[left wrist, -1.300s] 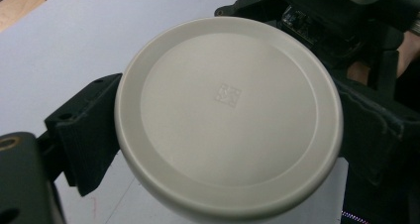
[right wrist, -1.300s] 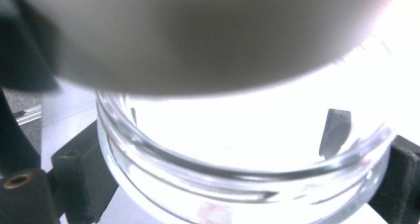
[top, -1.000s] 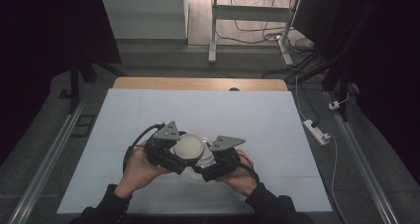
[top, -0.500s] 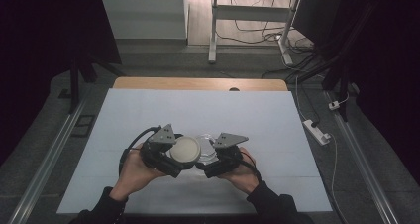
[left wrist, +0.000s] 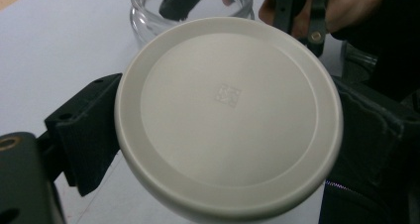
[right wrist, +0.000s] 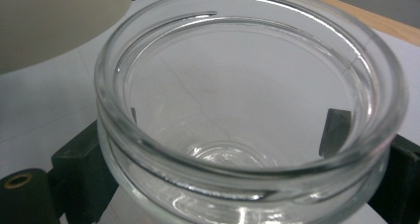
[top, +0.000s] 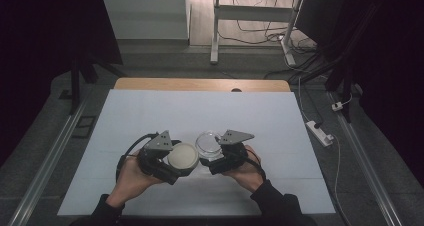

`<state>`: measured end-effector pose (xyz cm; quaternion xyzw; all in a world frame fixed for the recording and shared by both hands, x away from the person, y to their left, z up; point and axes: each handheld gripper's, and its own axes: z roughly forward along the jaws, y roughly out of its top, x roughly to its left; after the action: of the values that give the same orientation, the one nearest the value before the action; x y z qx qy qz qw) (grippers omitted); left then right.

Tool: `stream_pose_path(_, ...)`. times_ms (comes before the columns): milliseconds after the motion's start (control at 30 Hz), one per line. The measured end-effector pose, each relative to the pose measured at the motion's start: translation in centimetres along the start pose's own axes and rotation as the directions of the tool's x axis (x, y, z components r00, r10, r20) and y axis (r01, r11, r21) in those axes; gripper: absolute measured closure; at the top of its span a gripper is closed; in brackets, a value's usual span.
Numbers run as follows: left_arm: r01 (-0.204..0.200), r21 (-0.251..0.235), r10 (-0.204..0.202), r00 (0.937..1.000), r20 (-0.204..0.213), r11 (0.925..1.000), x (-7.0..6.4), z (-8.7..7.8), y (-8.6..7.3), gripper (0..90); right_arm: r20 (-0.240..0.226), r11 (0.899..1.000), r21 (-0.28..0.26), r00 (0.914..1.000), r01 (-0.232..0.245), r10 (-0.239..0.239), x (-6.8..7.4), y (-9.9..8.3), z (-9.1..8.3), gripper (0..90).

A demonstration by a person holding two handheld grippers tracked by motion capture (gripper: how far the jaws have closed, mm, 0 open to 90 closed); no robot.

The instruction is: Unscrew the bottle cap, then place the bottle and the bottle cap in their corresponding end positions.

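Note:
My left gripper [top: 177,162] is shut on a cream round lid [top: 182,156], whose flat face [left wrist: 228,115] sits between the two black jaws in the left gripper view. My right gripper [top: 212,151] is shut on a clear glass jar [top: 209,142], open at the top and empty [right wrist: 247,120]. Lid and jar are held just apart, side by side above the near middle of the white table [top: 200,111]. The jar's rim [left wrist: 190,3] shows behind the lid in the left gripper view. A corner of the lid [right wrist: 54,21] shows at the upper left of the right gripper view.
A wooden strip [top: 200,84] runs along the table's far edge. A white power strip [top: 320,132] lies on the floor to the right. A metal table leg and loose cables [top: 260,26] are beyond the far edge. Metal rails [top: 45,166] run along both sides.
The lid has come off the jar: the two grippers, pressed together before, have drawn apart, the left with the lid, the right with the open jar.

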<state>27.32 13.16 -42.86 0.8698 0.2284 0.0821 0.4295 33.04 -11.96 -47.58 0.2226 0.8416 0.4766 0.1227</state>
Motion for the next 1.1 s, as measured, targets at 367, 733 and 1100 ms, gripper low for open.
stream_pose_path(367, -0.002, 0.007, 0.001, 0.9999, 0.015, 1.0000, -0.1, 0.6, -0.7, 7.9, 0.019, 1.000, -0.005, 0.9997, -0.013, 0.013, -1.1, 0.5, 0.3, 6.4)
stream_pose_path(733, -0.020, 0.017, 0.019, 0.9991, 0.037, 0.9997, -0.5, 1.9, -1.0, 7.8, 0.030, 1.000, -0.009, 0.9991, -0.029, 0.029, -1.8, 1.1, 0.9, 6.4)
stream_pose_path(1100, -0.031, 0.018, 0.030, 0.9984, 0.048, 0.9994, -0.7, 3.3, -1.4, 7.9, 0.045, 0.999, -0.010, 0.9984, -0.033, 0.033, -2.6, 1.7, 1.8, 6.4)
